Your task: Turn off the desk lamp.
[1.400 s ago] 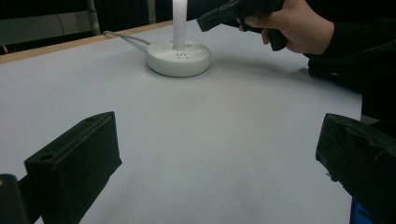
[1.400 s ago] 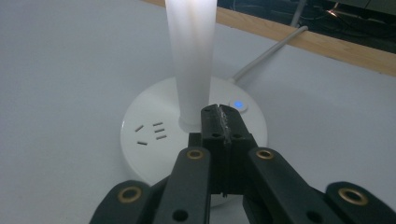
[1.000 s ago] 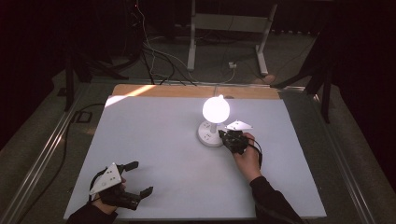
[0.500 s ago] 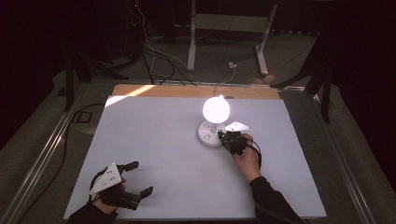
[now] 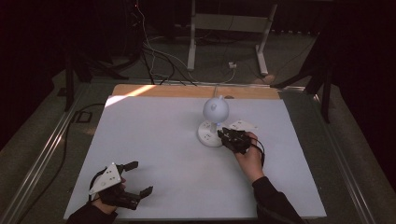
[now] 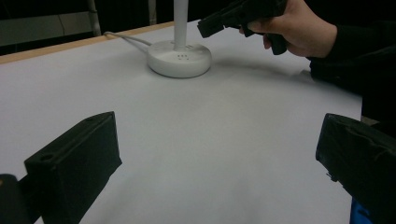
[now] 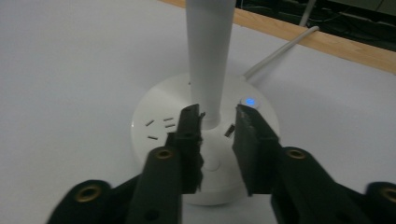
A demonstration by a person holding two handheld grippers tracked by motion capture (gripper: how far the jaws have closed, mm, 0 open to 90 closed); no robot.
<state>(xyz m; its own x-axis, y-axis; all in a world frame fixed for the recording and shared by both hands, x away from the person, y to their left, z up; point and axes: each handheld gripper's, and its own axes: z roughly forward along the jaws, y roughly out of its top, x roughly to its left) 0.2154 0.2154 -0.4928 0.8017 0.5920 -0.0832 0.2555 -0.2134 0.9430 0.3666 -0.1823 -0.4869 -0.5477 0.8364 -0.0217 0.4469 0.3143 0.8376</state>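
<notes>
A dark room surrounds a white rectangular surface (image 5: 163,140) with a strip of bare wood along its far edge; beyond it stand grey metal table legs (image 5: 192,37) and loose cables (image 5: 154,51) on the floor.

Toward the far middle of the surface stands a small white desk lamp with a round globe head (image 5: 215,108), a slim upright stem (image 7: 208,56) and a flat round base (image 5: 210,134). The globe looks dim. The base carries socket slots on its top and a small blue indicator light (image 7: 250,101); a white cord (image 7: 280,49) runs from it toward the wooden edge.

The right gripper (image 5: 229,136), held in the person's right hand (image 5: 250,158), reaches in from the near right so that its tip lies over the right side of the lamp base. In the right gripper view its black jaws stand at a narrow gap, low over the base just in front of the foot of the stem; a round button-like disc on the base shows between them. Whether they touch the base cannot be told. They hold nothing.

The left gripper (image 5: 137,177), with its grey three-cornered plate (image 5: 106,177) on top, rests at the near left corner of the surface, well apart from the lamp. Its jaws are spread wide with only bare white surface between them.
</notes>
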